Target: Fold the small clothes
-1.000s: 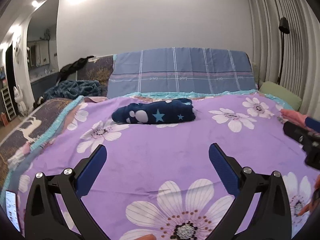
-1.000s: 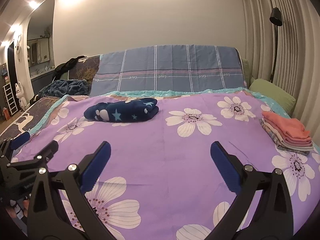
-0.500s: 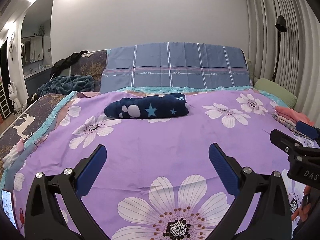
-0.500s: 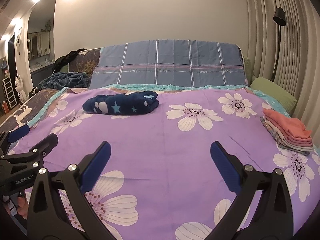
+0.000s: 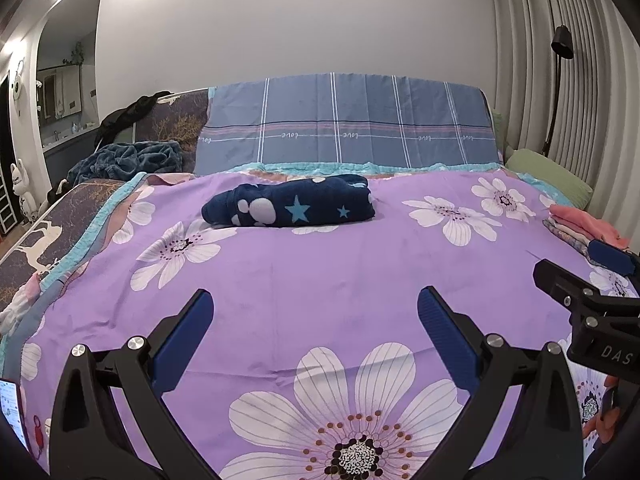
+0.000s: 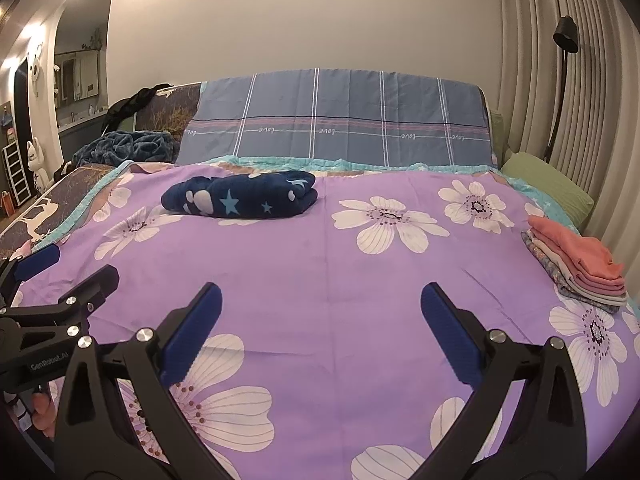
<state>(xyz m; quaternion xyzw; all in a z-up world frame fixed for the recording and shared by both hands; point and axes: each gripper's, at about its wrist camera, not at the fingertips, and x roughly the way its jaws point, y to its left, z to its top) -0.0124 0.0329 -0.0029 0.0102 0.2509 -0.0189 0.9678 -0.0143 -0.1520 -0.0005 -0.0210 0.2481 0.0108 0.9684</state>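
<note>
A dark blue garment with stars and white spots (image 5: 290, 206) lies bunched on the purple flowered bedspread (image 5: 320, 280), far ahead; it also shows in the right wrist view (image 6: 240, 200). A stack of folded clothes topped by a pink piece (image 6: 576, 266) sits at the bed's right edge, also seen in the left wrist view (image 5: 584, 226). My left gripper (image 5: 314, 316) is open and empty over the bedspread. My right gripper (image 6: 322, 310) is open and empty too. Each gripper shows at the edge of the other's view.
A blue plaid cover (image 5: 348, 120) drapes the headboard. A green pillow (image 6: 548, 186) lies at the far right by the curtain. A dark teal blanket (image 5: 128, 158) is heaped at the far left. A floor lamp (image 6: 564, 40) stands at the right.
Both grippers have risen and pulled back slightly, so more of the bed shows. The right gripper has come further into the left wrist view. Both stay open.
</note>
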